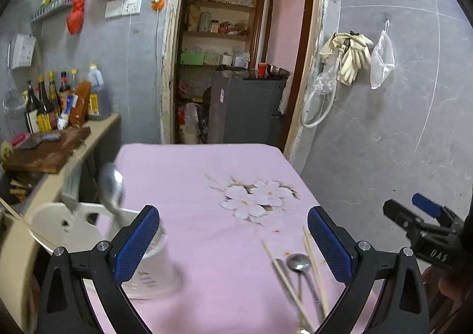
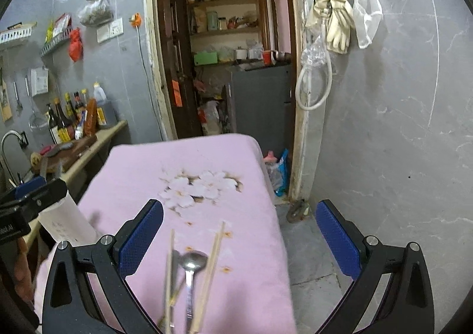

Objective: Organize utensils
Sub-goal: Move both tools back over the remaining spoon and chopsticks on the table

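On the counter (image 1: 192,174), covered by a pink cloth with a white flower print (image 1: 254,198), a small metal spoon (image 1: 299,263) lies among several wooden chopsticks (image 1: 314,266) near the front right edge. The left gripper (image 1: 233,245) hangs above the cloth with its blue-padded jaws spread wide and nothing between them; the utensils lie just inside its right finger. A pale cup (image 1: 153,263) stands by its left finger, with a large blurred spoon (image 1: 112,189) sticking up out of it. The right gripper (image 2: 239,242) is likewise wide open and empty, poised over the same spoon and chopsticks, which lie between its fingers in the right wrist view.
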`<state>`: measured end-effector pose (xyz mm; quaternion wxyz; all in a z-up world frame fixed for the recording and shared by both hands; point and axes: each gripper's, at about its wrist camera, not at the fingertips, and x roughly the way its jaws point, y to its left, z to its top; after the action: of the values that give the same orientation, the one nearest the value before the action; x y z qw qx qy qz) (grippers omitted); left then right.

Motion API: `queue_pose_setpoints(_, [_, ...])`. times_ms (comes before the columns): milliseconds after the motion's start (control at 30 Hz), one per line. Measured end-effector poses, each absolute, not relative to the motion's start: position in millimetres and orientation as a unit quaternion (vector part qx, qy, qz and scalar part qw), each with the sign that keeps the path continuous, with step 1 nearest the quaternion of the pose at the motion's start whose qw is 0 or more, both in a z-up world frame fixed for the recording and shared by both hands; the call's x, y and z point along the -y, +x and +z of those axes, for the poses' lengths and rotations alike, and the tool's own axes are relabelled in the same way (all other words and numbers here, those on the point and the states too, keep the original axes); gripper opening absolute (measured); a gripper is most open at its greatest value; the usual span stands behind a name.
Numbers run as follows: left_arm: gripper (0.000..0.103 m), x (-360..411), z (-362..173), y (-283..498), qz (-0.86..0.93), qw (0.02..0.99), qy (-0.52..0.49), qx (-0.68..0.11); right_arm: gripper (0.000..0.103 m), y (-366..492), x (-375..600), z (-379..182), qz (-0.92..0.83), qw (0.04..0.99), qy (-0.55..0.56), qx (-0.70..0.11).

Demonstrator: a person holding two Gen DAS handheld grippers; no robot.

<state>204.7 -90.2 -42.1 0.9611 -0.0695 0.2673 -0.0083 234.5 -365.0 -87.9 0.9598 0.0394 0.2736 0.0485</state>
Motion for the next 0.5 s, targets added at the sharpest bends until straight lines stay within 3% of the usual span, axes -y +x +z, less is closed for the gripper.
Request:
queue_pose_setpoints(367, [0.101, 125, -89, 238, -0.026, 0.941, -0.077, -0.328, 0.101, 264, 373, -151, 0.081, 0.939, 0.028, -0.332])
queue_pose_setpoints(500, [0.087, 128, -109, 254, -0.033, 0.928, -0.093, -0.359, 0.094, 278, 369, -173, 0.102, 0.93, 0.037, -0.352])
